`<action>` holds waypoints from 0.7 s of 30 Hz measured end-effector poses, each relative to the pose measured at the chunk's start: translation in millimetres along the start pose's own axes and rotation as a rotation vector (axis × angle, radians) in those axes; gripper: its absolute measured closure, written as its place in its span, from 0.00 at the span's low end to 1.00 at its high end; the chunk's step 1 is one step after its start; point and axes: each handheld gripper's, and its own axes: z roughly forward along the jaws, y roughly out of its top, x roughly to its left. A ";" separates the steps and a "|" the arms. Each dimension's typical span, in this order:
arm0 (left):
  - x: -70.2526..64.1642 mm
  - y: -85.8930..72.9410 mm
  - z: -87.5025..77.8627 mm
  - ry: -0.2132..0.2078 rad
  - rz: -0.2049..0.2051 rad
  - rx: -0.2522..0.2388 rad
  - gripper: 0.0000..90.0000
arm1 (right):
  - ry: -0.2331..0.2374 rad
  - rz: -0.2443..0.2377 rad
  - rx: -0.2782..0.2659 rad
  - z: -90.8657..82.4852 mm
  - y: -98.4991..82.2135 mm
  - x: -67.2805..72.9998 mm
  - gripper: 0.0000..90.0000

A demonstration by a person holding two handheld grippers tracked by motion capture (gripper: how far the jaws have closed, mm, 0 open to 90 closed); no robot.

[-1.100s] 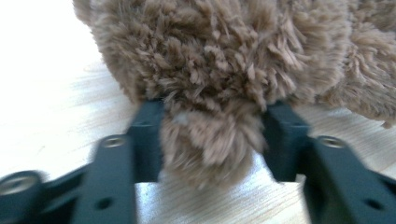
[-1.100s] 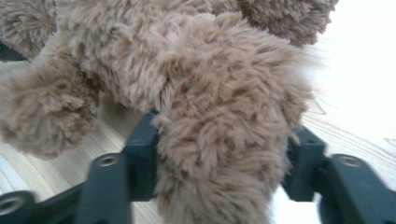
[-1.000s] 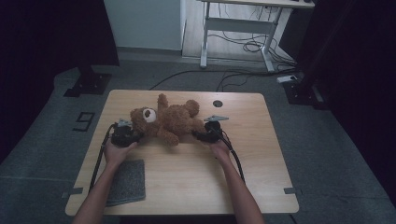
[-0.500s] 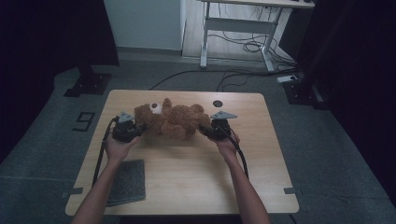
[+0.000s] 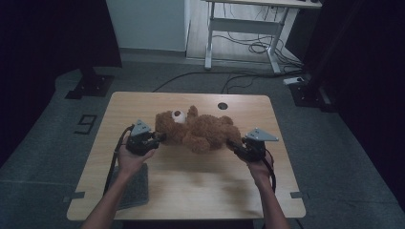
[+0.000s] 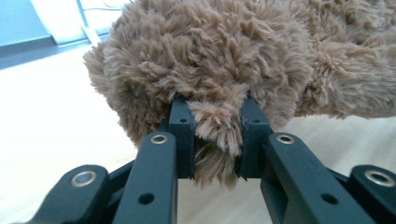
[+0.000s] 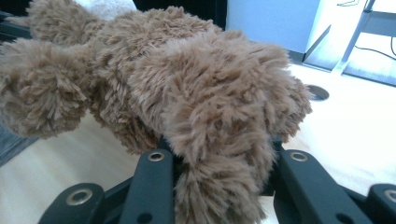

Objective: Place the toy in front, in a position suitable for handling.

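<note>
Held up between two hand-held black two-jaw grippers over the light wooden table [image 5: 191, 186]: a shaggy brown plush teddy bear [image 5: 198, 130], stretched lengthwise, white muzzle turned up toward the far edge. Seen from the high view, hanging above the table's middle, nearer the far side than the near one.

Left gripper [image 5: 160, 138] clamped on a tuft of brown fur at the bear's head end; in the left gripper view, jaws pressed against both sides of that tuft [image 6: 217, 133], with fur bulging out above and below the pads (pale tabletop visible under the bear). Jaws just closed further on it.

Right gripper [image 5: 234, 144] clamped on a plush limb at the bear's other end; in the right gripper view, thick fur [image 7: 219, 154] squeezed between the jaws and spilling down over them, hiding the pads themselves. Jaws likewise just drawn tighter.

Elsewhere on the table: a dark grey cloth pad [image 5: 133, 183] at the near left corner, partly under the left forearm, and a small round dark hole [image 5: 222, 106] near the far edge, just beyond the bear.
</note>
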 end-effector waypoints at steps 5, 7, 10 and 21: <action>-10.9 -20.3 3.7 -0.034 -0.008 0.026 0.80 | 0.007 0.001 0.022 -19.0 -24.9 7.7 0.75; -14.1 -29.5 5.7 -0.040 -0.013 0.034 0.80 | 0.013 0.009 0.039 -22.0 -33.5 9.9 0.75; -15.3 -39.4 9.2 -0.048 -0.025 0.054 0.79 | 0.023 0.020 0.060 -22.4 -44.5 11.3 0.75; -18.0 -60.7 13.2 -0.059 -0.055 0.096 0.78 | 0.074 0.070 0.089 -19.5 -65.4 9.6 0.74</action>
